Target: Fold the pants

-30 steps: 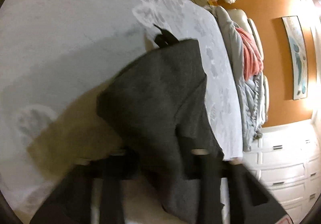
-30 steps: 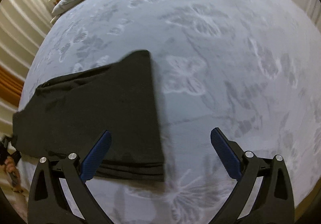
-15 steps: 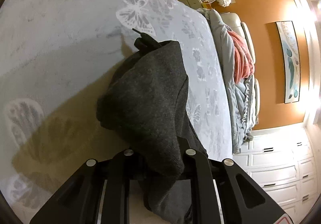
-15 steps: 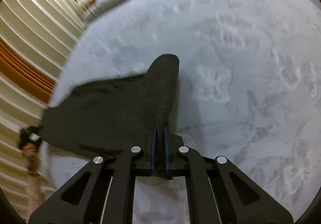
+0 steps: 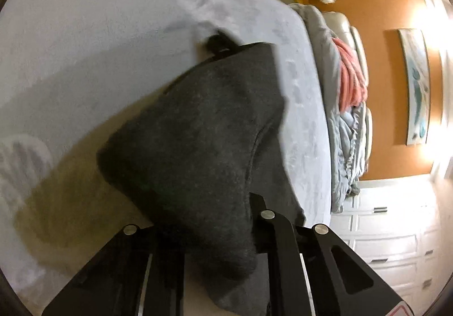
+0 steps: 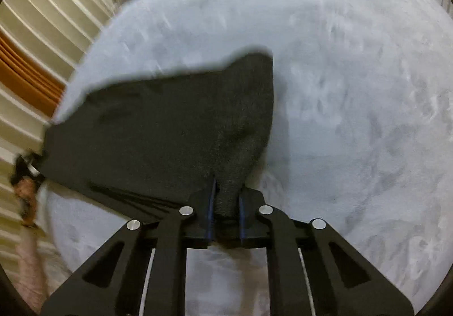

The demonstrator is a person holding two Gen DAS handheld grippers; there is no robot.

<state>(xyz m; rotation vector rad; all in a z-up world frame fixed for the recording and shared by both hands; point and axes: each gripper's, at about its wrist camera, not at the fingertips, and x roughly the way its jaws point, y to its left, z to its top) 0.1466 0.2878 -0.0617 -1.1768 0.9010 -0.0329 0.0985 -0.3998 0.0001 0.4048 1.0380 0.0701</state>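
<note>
- Pants, dark grey, lay partly spread on the pale grey butterfly-patterned bedspread; in the right wrist view they filled the left-centre of the frame, and their right edge rose as a raised fold toward the camera.
- Right gripper was closed nearly all the way, with a narrow bunch of the pants fabric pinched between its blue pads. The cloth ran straight up and out from between the fingertips, fanning left across the bed.
- Left gripper was closed on the opposite part of the pants. The fabric draped over and in front of the fingers, hiding the tips; a thick fold hung down between the two black finger arms and below them.
- In the left wrist view the pants were lifted clear of the bedspread near the claw, casting a shadow on the bed to the left; the far end still touched the bed, where a black shape that could not be made out poked past the cloth's top edge.
- Both views were motion-blurred, so fine folds could not be read.
- Background, left wrist view: orange wall, framed picture, white drawers, a heap of grey and coral bedding at the bed's far side.
</note>
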